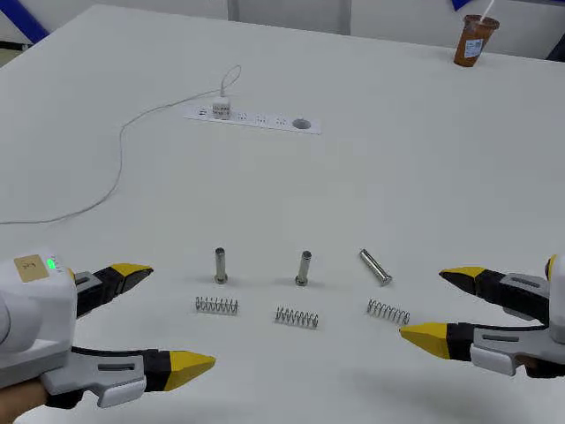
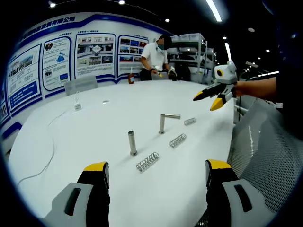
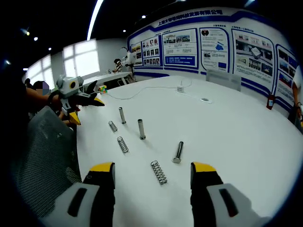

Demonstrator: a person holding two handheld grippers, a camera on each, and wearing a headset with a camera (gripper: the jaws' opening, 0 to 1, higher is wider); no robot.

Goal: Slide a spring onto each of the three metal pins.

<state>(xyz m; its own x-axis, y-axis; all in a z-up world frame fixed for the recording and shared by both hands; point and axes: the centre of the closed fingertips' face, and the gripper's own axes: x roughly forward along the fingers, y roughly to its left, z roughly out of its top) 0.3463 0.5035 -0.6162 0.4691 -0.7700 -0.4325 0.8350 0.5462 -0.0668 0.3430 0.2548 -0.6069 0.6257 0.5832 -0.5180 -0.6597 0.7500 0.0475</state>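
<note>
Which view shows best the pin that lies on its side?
The head view: the lying pin shows its whole length from above. The right gripper view shows it foreshortened; the left gripper view, small and far.

Power strip [image 1: 256,118] and brown cup [image 1: 475,40] rest on table [image 1: 441,177].

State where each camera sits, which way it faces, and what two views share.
Head view: on the person's head, looking forward and down at the table; left gripper and right gripper at the bottom corners.
Left gripper view: on the left gripper, looking along its jaws, past the pins, at the right gripper and forearm.
Right gripper view: the reverse, facing the left gripper.
Shared: three pins and springs.
</note>
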